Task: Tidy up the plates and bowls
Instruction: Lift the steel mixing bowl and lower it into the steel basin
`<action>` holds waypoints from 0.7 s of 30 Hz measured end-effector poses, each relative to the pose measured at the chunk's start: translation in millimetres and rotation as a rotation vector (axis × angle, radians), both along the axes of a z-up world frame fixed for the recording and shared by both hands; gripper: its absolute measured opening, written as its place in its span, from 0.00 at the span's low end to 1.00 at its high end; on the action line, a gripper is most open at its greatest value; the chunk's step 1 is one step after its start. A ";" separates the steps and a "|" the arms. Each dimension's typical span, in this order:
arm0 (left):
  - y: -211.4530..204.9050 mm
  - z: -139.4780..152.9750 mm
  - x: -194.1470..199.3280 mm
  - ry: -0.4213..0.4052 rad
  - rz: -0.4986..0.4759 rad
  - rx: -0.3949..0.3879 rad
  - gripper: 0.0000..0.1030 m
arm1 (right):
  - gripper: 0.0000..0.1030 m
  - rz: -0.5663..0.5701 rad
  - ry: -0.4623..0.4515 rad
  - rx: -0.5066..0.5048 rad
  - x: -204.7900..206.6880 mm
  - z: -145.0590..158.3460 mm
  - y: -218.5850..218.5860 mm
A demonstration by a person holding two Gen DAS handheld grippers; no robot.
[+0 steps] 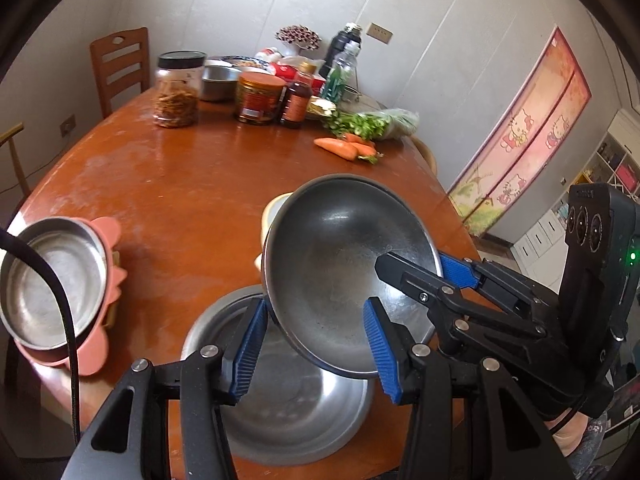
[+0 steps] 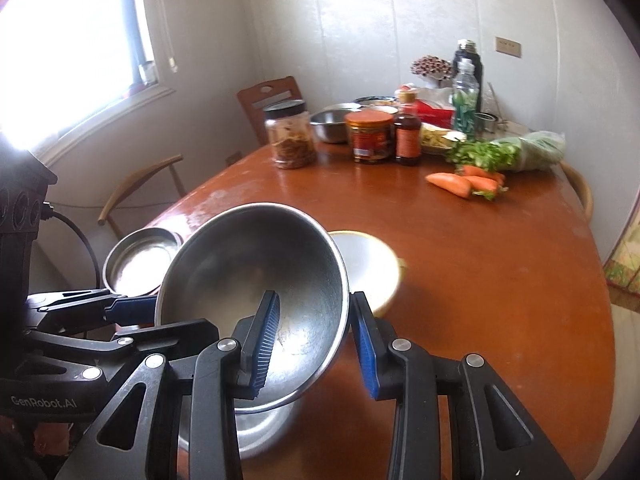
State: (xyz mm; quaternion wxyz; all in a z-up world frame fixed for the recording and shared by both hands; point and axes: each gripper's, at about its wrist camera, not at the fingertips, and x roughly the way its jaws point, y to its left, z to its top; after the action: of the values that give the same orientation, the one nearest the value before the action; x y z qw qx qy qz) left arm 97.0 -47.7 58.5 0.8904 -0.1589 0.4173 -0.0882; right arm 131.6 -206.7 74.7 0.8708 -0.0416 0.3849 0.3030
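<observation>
Left wrist view: the left hand-held gripper (image 1: 316,344) and right hand-held gripper (image 1: 408,272) both clamp the rim of a tilted steel bowl (image 1: 340,256), held clear above a larger empty steel bowl (image 1: 288,412) on the table (image 1: 180,184), likely for nesting. An empty steel dish (image 1: 48,280) sits in a pink plate (image 1: 100,344).

Right wrist view: the right hand-held gripper (image 2: 316,344) pinches the empty bowl's (image 2: 256,272) rim; a cream bowl (image 2: 372,268) lies behind.
</observation>
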 end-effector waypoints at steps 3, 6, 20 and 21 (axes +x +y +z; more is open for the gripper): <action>11.5 -2.1 -9.9 -0.006 0.012 0.001 0.48 | 0.37 0.014 0.002 0.000 -7.0 -0.7 14.0; 21.0 -5.4 -18.4 -0.009 0.022 -0.005 0.48 | 0.37 0.023 0.005 0.000 -14.4 -2.9 24.2; 31.2 -30.6 -33.0 0.020 0.004 0.011 0.48 | 0.37 0.025 0.044 -0.034 -32.9 -25.7 38.5; 31.0 -32.4 -33.6 0.023 0.001 0.014 0.48 | 0.37 0.024 0.049 -0.036 -33.9 -28.1 38.0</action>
State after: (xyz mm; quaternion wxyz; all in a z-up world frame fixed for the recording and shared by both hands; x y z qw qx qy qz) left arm 63.5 -16.8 26.1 0.8866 -0.1540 0.4281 -0.0831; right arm 97.7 -168.7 46.6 0.8566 -0.0543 0.4109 0.3075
